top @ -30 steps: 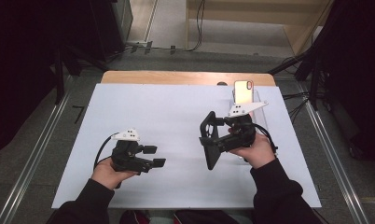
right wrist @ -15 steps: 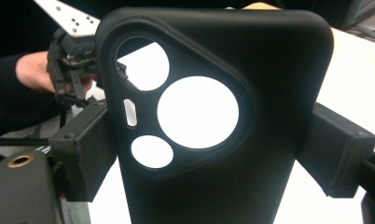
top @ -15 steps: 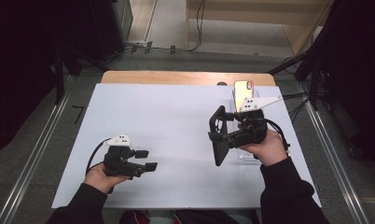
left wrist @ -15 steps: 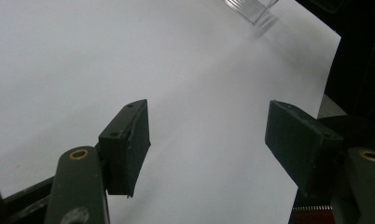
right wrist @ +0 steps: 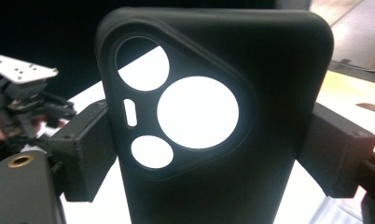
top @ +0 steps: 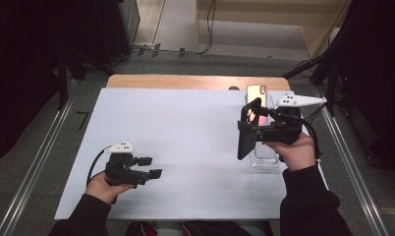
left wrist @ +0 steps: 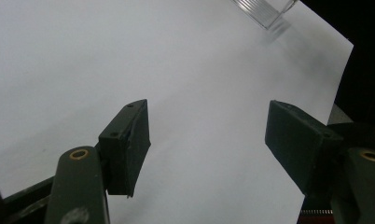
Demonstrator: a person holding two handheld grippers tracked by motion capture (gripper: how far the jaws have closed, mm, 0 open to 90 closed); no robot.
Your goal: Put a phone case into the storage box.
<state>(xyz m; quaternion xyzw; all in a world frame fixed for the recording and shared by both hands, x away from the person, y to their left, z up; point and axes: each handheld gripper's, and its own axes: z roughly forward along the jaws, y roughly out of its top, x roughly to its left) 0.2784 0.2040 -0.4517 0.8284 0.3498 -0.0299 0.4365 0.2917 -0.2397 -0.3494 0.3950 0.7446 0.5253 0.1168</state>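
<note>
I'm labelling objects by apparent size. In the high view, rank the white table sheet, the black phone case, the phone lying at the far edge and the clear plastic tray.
1. White table sheet.
2. Black phone case; raised nearer the camera, so unsure.
3. Clear plastic tray and phone: both partly hidden, unranked.

A white sheet covers most of a wooden table, whose bare edge shows along the far side. Grey floor runs around it, with 2 metal rails flanking the table (1 on each side). Cables trail across the floor beyond. Pale wooden furniture stands at the back; dark surroundings close in left and right.
</note>
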